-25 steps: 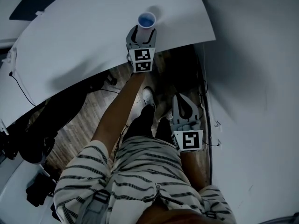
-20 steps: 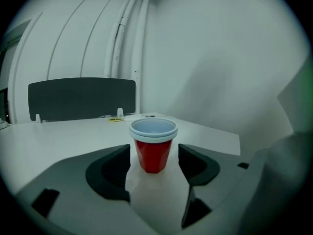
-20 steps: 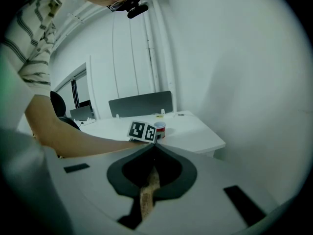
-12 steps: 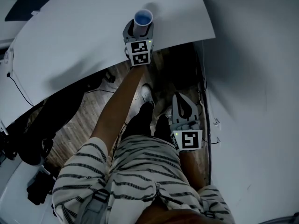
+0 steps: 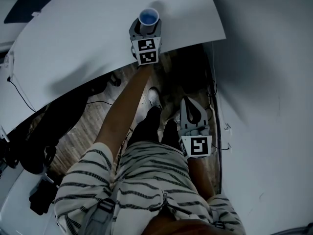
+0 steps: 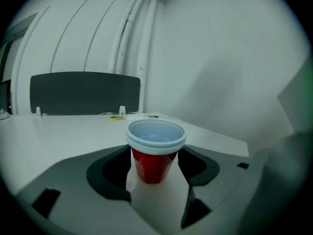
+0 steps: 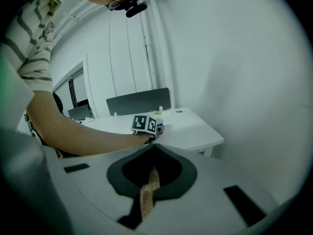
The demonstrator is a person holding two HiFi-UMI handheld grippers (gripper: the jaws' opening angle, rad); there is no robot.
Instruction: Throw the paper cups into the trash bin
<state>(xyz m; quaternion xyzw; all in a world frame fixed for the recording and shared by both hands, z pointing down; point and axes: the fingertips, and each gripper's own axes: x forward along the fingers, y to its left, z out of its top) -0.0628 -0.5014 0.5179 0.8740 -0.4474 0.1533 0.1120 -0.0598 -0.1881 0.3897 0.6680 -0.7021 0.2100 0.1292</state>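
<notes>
The left gripper (image 5: 146,33) has slid forward over the last second, from hanging off the table's near edge to reaching well over it, and the paper cup (image 6: 153,160) now sits deeper between its jaws. In the left gripper view the jaws press against the cup's upper wall on both sides, with only slivers of white table (image 5: 88,43) showing beside the tapering red base. The cup is upright, close to the near edge and toward the right corner (its white rim shows a double ring, so it may be two nested cups). It appears to rest on the table, not lifted.

The right gripper (image 5: 190,106) has not moved. It hangs low beside the person's leg over the wooden floor (image 5: 93,126), its jaws clenched on nothing.

I judge the grasp made, or all but made, so the next step is lifting the cup and carrying it off. No trash bin appears in any view, so the route cannot be judged. A light cup may crumple or tip if squeezed hard.
</notes>
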